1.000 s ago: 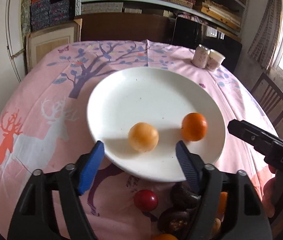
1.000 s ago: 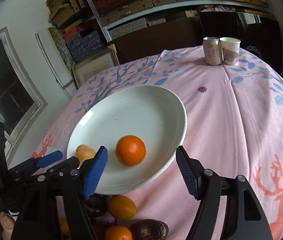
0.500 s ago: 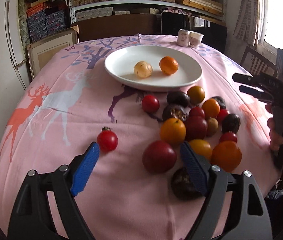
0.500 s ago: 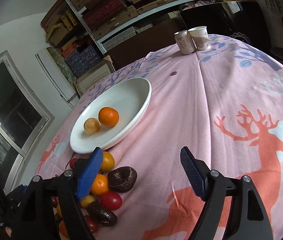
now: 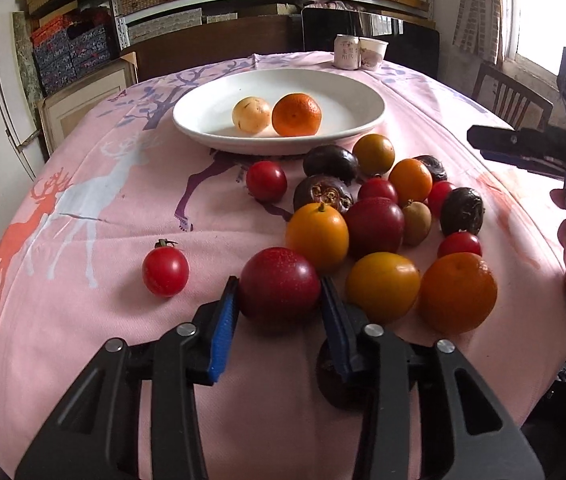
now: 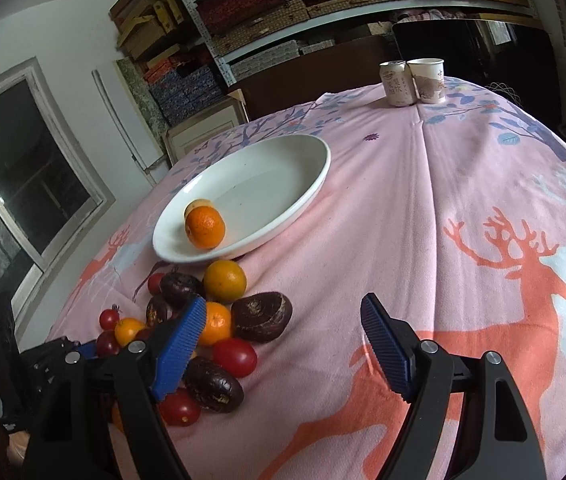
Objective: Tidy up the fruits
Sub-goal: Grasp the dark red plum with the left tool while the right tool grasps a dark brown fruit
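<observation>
The left gripper (image 5: 279, 304) is closing its fingers (image 5: 223, 332) around a dark red plum (image 5: 279, 286) at the near edge of the bench (image 5: 83, 320), pads touching both sides. Crowding it: a yellow-orange fruit (image 5: 317, 232), another (image 5: 383, 286), and a dark fruit (image 5: 329, 380) half hidden behind the right finger. The right gripper (image 6: 283, 344) stands wide open over bare cloth, holding nothing. The white plate (image 5: 355, 116) carries two fruits.

Glossy white plate (image 5: 367, 118), matt cloth tablecloth (image 5: 103, 248)
</observation>
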A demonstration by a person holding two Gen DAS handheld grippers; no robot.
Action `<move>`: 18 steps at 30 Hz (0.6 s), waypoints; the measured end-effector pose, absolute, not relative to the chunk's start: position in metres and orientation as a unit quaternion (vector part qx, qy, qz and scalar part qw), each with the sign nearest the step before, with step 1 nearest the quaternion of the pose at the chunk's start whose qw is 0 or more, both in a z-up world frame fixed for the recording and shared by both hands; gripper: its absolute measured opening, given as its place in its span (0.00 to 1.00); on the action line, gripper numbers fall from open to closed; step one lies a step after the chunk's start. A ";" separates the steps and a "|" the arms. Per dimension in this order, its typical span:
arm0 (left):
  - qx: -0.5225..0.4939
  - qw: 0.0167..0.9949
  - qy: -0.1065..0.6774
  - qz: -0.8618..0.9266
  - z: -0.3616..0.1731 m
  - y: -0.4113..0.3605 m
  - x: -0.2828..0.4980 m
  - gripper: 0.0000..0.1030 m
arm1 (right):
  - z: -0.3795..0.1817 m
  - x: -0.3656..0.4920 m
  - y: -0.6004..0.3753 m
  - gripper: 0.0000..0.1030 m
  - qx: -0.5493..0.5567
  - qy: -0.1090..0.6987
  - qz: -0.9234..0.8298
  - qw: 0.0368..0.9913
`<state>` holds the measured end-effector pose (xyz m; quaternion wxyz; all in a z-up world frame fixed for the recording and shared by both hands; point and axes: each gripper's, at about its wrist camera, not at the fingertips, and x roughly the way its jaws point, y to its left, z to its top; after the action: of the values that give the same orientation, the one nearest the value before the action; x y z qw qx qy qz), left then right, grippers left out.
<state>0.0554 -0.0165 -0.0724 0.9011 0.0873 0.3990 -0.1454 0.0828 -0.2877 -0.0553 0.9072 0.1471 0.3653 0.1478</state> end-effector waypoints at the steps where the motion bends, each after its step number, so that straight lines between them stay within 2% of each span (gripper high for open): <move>1: 0.075 0.901 0.400 -0.147 -0.071 -0.013 0.054 0.38 | -0.056 0.082 -0.284 0.78 0.138 0.370 0.152 0.906; 6: 0.069 0.914 0.380 -0.124 -0.057 0.000 0.043 0.38 | -0.059 0.088 -0.267 0.75 0.096 0.393 0.139 0.904; 9: 0.062 0.919 0.372 -0.119 -0.048 0.010 0.039 0.38 | -0.064 0.096 -0.259 0.61 0.082 0.414 0.144 0.895; 10: 0.061 0.920 0.370 -0.115 -0.046 0.012 0.038 0.38 | -0.065 0.096 -0.257 0.53 0.079 0.418 0.151 0.892; 11: 0.058 0.920 0.371 -0.113 -0.046 0.014 0.039 0.38 | -0.065 0.094 -0.256 0.51 0.079 0.417 0.162 0.891; 18: 0.044 0.916 0.384 -0.108 -0.050 0.024 0.041 0.38 | -0.058 0.065 -0.257 0.51 0.077 0.392 0.207 0.893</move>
<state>0.0412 0.0240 -0.0497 0.9161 0.0441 0.3837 -0.1078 0.0646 -0.2574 -0.0578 0.8931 0.0773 0.3918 0.2072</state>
